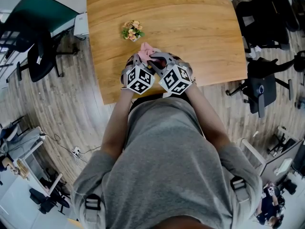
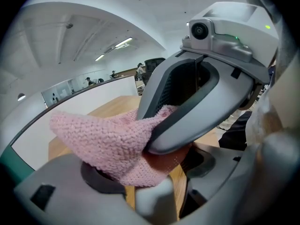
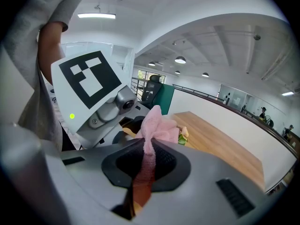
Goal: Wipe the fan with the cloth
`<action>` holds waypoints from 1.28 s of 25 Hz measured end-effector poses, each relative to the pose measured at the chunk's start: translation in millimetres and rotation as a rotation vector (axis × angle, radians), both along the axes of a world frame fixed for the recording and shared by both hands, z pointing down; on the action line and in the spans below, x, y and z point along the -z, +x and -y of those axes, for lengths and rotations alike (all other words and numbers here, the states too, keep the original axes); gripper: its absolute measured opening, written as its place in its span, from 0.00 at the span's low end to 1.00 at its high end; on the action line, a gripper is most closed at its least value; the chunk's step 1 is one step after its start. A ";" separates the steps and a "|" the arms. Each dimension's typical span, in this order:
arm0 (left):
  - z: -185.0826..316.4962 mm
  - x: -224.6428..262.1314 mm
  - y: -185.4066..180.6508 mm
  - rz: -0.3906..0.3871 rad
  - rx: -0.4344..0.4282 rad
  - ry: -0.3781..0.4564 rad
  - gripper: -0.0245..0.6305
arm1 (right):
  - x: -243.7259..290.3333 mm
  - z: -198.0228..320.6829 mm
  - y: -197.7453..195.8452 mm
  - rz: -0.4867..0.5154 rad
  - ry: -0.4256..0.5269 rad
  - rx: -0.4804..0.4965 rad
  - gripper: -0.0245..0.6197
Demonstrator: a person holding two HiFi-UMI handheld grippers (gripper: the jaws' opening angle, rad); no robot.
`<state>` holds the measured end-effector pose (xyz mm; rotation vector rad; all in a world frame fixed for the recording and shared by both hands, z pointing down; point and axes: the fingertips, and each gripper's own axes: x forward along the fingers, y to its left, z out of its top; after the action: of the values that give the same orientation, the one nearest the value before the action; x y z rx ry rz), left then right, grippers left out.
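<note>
Pink cloth (image 3: 157, 125) bunched and pinched in the right gripper (image 3: 146, 149), jaws closed on a narrow fold, the loose end standing above the pads. Cloth was held above the near edge of the table (image 1: 190, 23), its free part draped across the left gripper (image 2: 150, 177). Left jaws stood apart, with a pale blurred thing (image 2: 154, 198) low between them; whether they pressed on it could not be told. Both grippers sat close together, marker cubes side by side. Small posy (image 1: 132, 30) stood on the table just beyond the cloth. Office chair (image 1: 40, 56) stood on the plank floor to the left.
</note>
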<state>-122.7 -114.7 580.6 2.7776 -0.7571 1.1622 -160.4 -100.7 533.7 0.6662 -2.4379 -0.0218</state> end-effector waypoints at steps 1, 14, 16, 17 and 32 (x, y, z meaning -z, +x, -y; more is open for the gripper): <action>1.1 0.7 -1.5 -0.002 0.002 0.002 0.60 | 0.2 -1.1 -0.2 -0.001 0.000 0.001 0.09; 10.2 13.8 -11.2 -0.113 0.044 -0.024 0.60 | 12.9 -3.7 18.7 0.039 0.066 -0.059 0.09; 10.7 17.7 -11.0 -0.150 0.054 -0.038 0.60 | 19.0 -1.6 22.3 0.061 0.084 -0.073 0.09; 11.3 19.7 -10.7 -0.167 0.056 -0.045 0.60 | 22.0 0.7 24.7 0.073 0.089 -0.083 0.09; 2.0 55.6 6.9 -0.412 0.083 -0.156 0.60 | 45.7 21.8 69.3 0.143 0.097 -0.175 0.09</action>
<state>-115.8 -116.8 525.0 2.6890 -0.6940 0.5749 -91.1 -122.5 488.0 0.9523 -2.5177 -0.0230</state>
